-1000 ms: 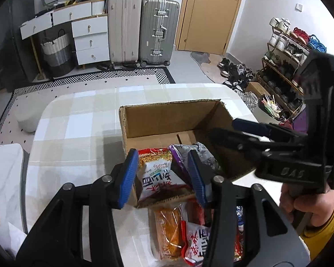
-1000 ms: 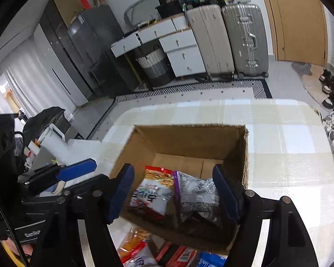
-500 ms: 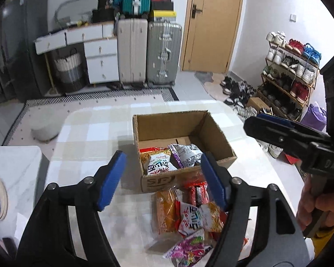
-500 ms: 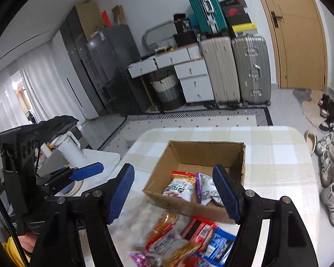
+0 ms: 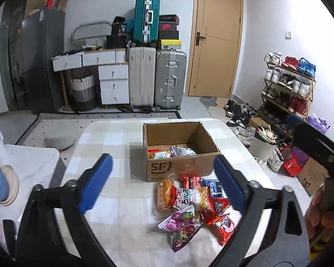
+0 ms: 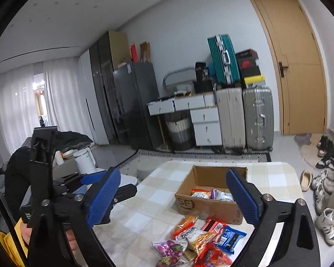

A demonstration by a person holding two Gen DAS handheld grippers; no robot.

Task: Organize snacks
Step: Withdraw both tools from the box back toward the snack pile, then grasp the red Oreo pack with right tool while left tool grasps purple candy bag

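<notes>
Checked cloth covers the bench [image 5: 113, 138], w/ suitcases, a white drawer unit and a wooden door along the back wall, shoe rack off to the right.

Cardboard box [image 5: 178, 153] marked "SF" sits open near the bench middle. Inside, against its near wall: an orange-topped snack pack [image 5: 159, 154] and a silver-purple pack [image 5: 183, 150], side by side, touching.

Just in front of the box, on the cloth, a loose snack pile [image 5: 193, 202] — packs overlap each other. Orange bread-type pack [image 5: 164, 194] at the pile's left edge, blue pack [image 5: 214, 185] at the right, purple pack [image 5: 181, 224] nearest the cameras, red packs [image 5: 221, 222] beside it. Pile also shows in the right wrist view [image 6: 198, 238], w/ the box [image 6: 208, 198] behind it.

Left hand-held gripper [image 5: 162, 182]: blue pads spread wide, nothing between them, held above the bench w/ pile and box framed in the gap. Right hand-held gripper [image 6: 178, 200]: also spread wide, empty, raised above the bench, apart from the snacks. Left unit also appears at the left edge of the right wrist view.
</notes>
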